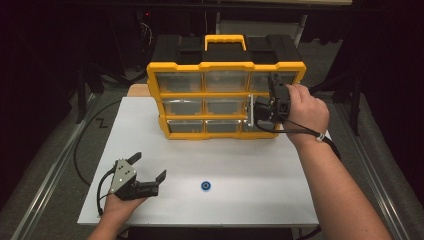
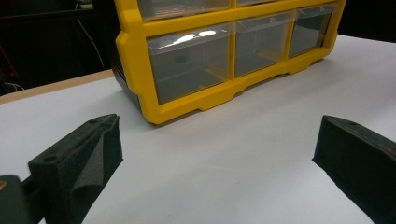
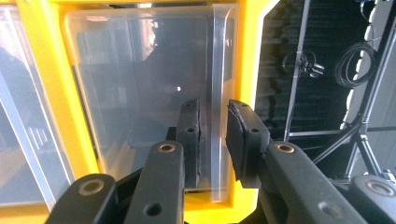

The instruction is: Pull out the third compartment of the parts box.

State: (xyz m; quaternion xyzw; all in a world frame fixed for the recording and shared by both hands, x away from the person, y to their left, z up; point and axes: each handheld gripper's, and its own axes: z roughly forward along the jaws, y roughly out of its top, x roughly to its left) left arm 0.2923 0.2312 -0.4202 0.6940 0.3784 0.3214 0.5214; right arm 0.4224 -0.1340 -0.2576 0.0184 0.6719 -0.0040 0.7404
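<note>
High view
- Organizer: a yellow drawer cabinet (image 1: 226, 97) stands at the far side of the white bench (image 1: 225, 165).
- Right claw (image 1: 252, 111): up against the cabinet's right column, at the middle-row clear drawer (image 1: 262, 109).
- Left claw (image 1: 150, 170): rests on the bench near the front left, well apart from the cabinet.
- Blue ring (image 1: 205, 186): lies on the bench between the two hands, nearer the front.

Left gripper view
- Left claw (image 2: 215, 154): spread wide, nothing between its jaws; the cabinet's bottom row stands beyond.

Right gripper view
- Right claw (image 3: 213, 135): nearly pressed together, its jaws either side of the clear drawer's (image 3: 140, 93) front lip; whether the pads press on it I cannot tell.
</note>
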